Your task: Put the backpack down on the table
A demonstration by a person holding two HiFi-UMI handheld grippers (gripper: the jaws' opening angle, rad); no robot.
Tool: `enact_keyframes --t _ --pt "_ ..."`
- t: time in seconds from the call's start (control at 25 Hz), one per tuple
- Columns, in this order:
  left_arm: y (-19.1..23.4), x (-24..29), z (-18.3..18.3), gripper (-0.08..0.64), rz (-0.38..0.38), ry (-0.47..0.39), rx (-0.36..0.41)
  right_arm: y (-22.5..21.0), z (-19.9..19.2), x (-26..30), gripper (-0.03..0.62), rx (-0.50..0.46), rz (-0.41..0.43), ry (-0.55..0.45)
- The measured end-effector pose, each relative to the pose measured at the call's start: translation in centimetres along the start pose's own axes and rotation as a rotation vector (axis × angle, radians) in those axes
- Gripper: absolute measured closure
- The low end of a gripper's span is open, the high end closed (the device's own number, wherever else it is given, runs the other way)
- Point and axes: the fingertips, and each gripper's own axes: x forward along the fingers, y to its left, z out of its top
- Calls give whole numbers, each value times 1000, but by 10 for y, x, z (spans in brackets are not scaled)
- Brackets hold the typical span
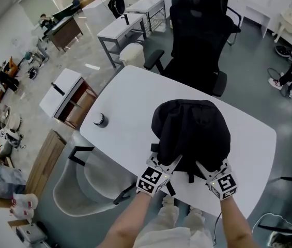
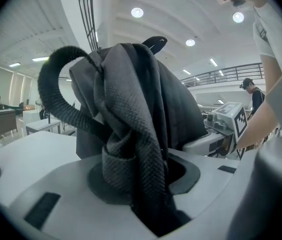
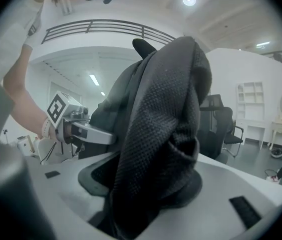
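Backpack [image 1: 191, 133] stands upright over the mid desk [image 1: 127, 94] w/ both tools at its near side. Can't tell if the base is fully down yet; prob. touching or just off the top. left tool [image 2: 141, 186]: jaws part closed, pinched on a bunched fold of mesh strap [image 2: 131, 144]. right tool [image 3: 145, 196]: jaws wider, but a thick wad of the other strap [image 3: 168, 129] fills the gap & the pads look pressed on it, so it has hold too. To set down well: lower both sides level so the bag lands flat on its base, not on an edge. Don't let go til the weight is on the desk & the straps go slack, else it may tip toward the near edge. Small dark round item [image 1: 100, 119] is well apart at left, no clash.
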Motion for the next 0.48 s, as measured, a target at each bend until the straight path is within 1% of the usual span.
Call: enact_keyframes --t 0.08,0.16,0.48 --pt "-10 0 -18 397 -15 28 -24 5 -19 -7 354 22 3 22" --pt "-17 -1 -29 396 -25 29 -36 9 -30 -11 356 29 2 21" --pt "-8 -4 -49 388 -21 25 -45 17 -45 0 356 43 16 6"
